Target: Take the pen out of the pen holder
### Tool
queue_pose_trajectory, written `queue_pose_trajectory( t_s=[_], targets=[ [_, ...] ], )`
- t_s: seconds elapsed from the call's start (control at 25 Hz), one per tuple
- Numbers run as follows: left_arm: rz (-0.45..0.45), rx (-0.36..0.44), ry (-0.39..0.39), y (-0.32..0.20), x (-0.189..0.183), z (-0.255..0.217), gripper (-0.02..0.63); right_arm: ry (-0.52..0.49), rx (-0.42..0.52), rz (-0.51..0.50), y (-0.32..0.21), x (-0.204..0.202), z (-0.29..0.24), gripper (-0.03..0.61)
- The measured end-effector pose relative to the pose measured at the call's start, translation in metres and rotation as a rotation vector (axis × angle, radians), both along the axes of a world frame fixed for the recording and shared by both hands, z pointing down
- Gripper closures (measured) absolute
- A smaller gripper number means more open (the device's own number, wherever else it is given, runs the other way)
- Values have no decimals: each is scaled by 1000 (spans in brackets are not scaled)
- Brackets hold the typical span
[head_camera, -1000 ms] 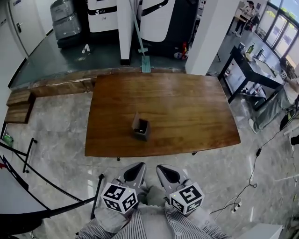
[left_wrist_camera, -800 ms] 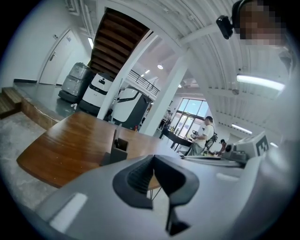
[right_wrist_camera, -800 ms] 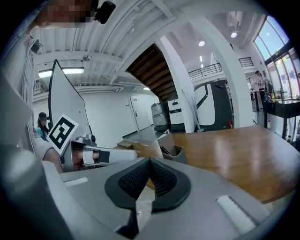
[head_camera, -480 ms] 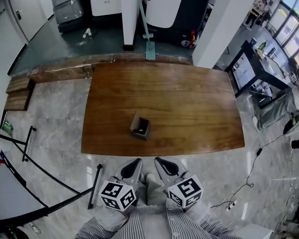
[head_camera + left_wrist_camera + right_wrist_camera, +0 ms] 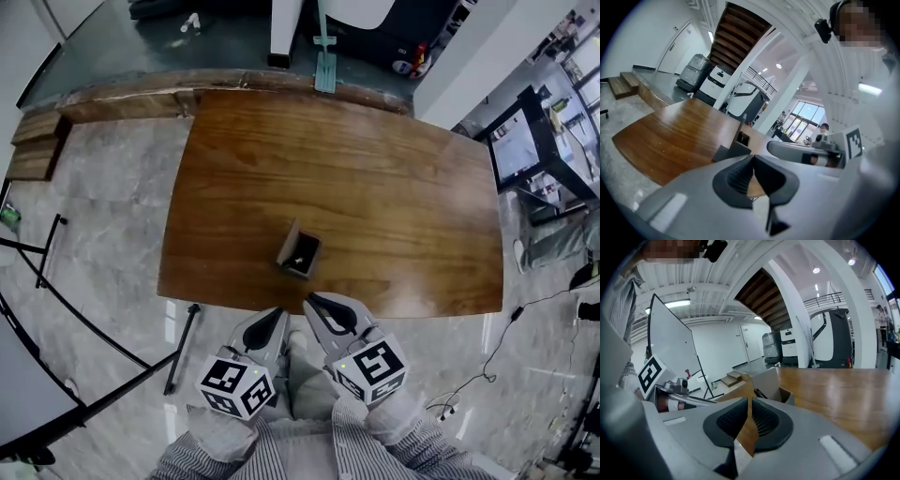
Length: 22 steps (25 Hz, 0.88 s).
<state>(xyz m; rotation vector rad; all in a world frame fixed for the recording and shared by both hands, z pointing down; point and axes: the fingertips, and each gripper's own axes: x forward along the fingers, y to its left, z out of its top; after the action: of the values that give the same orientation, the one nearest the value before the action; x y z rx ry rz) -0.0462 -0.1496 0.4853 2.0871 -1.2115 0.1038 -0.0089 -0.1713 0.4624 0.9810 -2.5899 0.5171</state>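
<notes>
A small dark open-topped pen holder (image 5: 302,253) stands on the brown wooden table (image 5: 375,178) near its front edge. A pen (image 5: 298,260) shows inside it as a pale tip. My left gripper (image 5: 278,312) hovers just short of the table's front edge, jaws shut and empty. My right gripper (image 5: 311,301) reaches the edge, close behind the holder. Its jaws are opening by a thin slit with nothing between them. The left gripper view has the holder (image 5: 742,139) ahead of the shut jaws (image 5: 753,157). In the right gripper view the holder (image 5: 777,383) and dark pen (image 5: 759,393) sit just beyond the jaws (image 5: 749,401).
A black-framed desk (image 5: 532,141) stands at the right. Black stand legs (image 5: 56,309) cross the marble floor at the left. A cable (image 5: 487,366) lies on the floor at the lower right. Wooden steps (image 5: 33,155) and a leaning mop (image 5: 324,52) are beyond the table.
Both grippers have moved forward toward the table's front edge. The holder now lies just ahead of the right gripper's tip, and the table looks nearer.
</notes>
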Motion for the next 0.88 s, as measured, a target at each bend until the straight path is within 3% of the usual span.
queue_pose_trajectory(
  t_s=[0.56,0.88],
  targets=[
    [-44,-57,45,-23,-9,33,606,84,35,-112,-46,-33,24,459],
    [-52,-63,46,-31,-18,38,606,149,76,-152,-55,-40,35,460]
  ],
)
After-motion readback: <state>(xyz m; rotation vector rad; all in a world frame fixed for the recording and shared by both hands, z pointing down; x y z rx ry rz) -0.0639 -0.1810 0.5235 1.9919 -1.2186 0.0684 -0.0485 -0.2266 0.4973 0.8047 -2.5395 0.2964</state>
